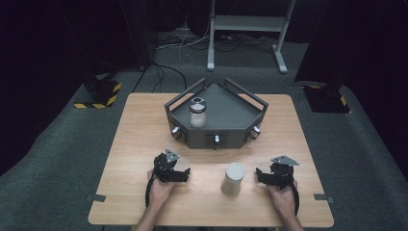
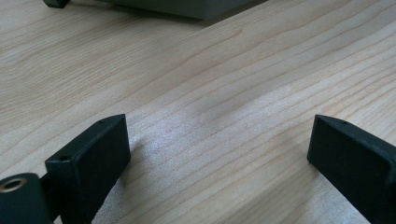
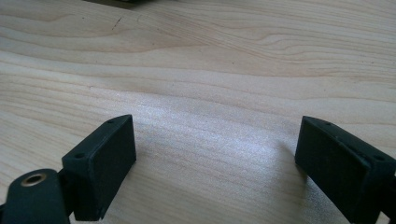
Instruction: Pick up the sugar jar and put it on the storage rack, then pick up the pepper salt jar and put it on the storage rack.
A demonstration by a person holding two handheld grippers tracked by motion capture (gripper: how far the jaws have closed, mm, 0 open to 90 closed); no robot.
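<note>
A dark grey tray (image 1: 226, 113) with raised rails stands at the back middle of the wooden table (image 1: 144, 125). Inside it, near its left side, a clear jar (image 1: 197, 113) with a grey lid stands upright. A pale cylinder (image 1: 233, 179) stands on the table near the front, between my two hands. My left gripper (image 1: 180, 174) rests on the wood to the cylinder's left, its jaws wide apart over bare wood (image 2: 219, 140). My right gripper (image 1: 262, 175) rests to the cylinder's right, also open over bare wood (image 3: 215, 140). Neither touches the cylinder.
The tray's front wall carries small knobs (image 1: 217, 138). Dark carpet surrounds the table. A grey metal stand (image 1: 250, 29) and loose cables (image 1: 168, 72) lie on the floor behind. Black bases with yellow stripes (image 1: 98, 94) sit at both back corners.
</note>
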